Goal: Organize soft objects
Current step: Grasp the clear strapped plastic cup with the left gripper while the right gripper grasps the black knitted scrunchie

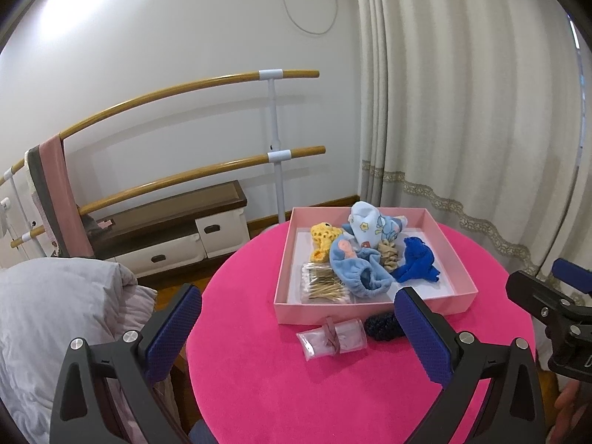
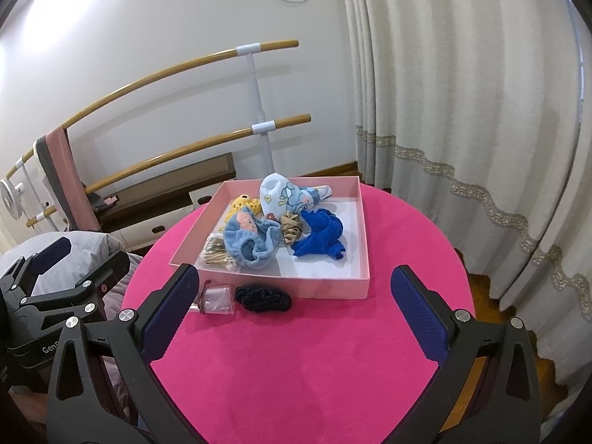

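Observation:
A pink box (image 1: 373, 310) (image 2: 285, 285) stands on the round pink table (image 1: 296, 388) (image 2: 314, 351). It holds a light blue cap (image 1: 355, 266) (image 2: 251, 244), a royal blue cloth (image 1: 416, 261) (image 2: 320, 235), a white printed pouch (image 1: 370, 224) (image 2: 285, 194), a yellow crochet piece (image 1: 323, 238) (image 2: 242, 205), a tan scrunchie (image 1: 388, 253) (image 2: 290, 229) and a bag of cotton swabs (image 1: 323, 285) (image 2: 218, 253). A dark navy scrunchie (image 1: 383, 327) (image 2: 262, 298) and a clear packet (image 1: 333, 338) (image 2: 216, 299) lie in front of the box. My left gripper (image 1: 299, 318) and right gripper (image 2: 296, 296) are open and empty.
A ballet barre (image 1: 185, 85) with a pink band stands by the wall, a low drawer bench (image 1: 177, 229) below it. A grey quilt (image 1: 55, 314) lies at the left. Curtains (image 1: 462, 111) hang behind the table on the right.

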A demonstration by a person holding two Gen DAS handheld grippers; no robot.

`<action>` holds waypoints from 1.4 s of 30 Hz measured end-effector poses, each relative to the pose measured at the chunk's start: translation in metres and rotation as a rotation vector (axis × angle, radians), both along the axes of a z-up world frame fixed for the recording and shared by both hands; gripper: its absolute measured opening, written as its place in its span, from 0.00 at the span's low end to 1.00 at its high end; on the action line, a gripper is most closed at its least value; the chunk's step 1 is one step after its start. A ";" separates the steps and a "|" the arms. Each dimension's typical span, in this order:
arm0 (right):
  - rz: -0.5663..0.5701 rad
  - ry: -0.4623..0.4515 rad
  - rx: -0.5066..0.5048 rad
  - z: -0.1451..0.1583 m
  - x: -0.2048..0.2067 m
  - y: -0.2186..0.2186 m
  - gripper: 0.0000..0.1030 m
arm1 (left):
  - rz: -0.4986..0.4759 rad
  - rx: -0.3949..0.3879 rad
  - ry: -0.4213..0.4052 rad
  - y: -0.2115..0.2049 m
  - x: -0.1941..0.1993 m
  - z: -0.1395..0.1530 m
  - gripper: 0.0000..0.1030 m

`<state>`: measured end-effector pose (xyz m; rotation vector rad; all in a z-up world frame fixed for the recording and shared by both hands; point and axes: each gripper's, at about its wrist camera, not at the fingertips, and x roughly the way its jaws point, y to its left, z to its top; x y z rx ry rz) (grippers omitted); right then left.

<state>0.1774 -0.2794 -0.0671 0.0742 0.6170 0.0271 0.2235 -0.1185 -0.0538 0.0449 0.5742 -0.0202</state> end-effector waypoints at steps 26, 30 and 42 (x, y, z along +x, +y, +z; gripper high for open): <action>0.007 0.182 0.007 -0.063 0.044 -0.012 1.00 | -0.056 0.002 0.250 -0.008 0.080 -0.101 1.00; 0.005 0.204 0.010 -0.071 0.051 -0.015 1.00 | -0.052 0.020 0.290 -0.021 0.105 -0.124 1.00; 0.038 0.277 0.023 -0.100 0.074 -0.008 1.00 | -0.027 0.001 0.365 -0.025 0.165 -0.166 0.97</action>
